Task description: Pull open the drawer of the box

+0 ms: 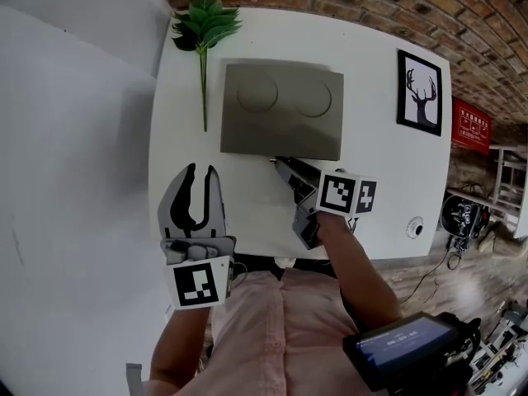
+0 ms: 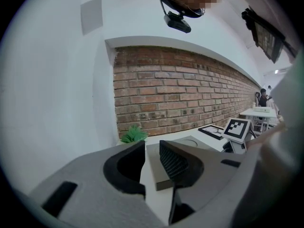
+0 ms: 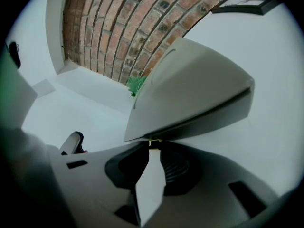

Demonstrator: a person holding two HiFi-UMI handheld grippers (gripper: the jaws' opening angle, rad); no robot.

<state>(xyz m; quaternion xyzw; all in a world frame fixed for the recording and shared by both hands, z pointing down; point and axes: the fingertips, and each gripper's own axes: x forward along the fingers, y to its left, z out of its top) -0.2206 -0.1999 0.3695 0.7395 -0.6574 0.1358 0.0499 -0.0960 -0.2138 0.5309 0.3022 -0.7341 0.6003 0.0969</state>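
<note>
The head view looks steeply down on the table (image 1: 256, 209), with box (image 1: 282, 110) and plant (image 1: 205, 23) beyond the left gripper (image 1: 202, 170) and right gripper (image 1: 279, 162). The left gripper view sits low, back from the box, facing the brick wall (image 2: 180, 94). The right gripper view — rolled — is tight against the box front, its knob (image 3: 153, 142) at the jaw tips. All three share box and plant.

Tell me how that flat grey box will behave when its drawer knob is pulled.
The box lies low and broad, so tipping seems unlikely. Nothing braces it on the smooth white table, so it may slide toward the right gripper instead. The knob is tiny; grip may slip.
</note>
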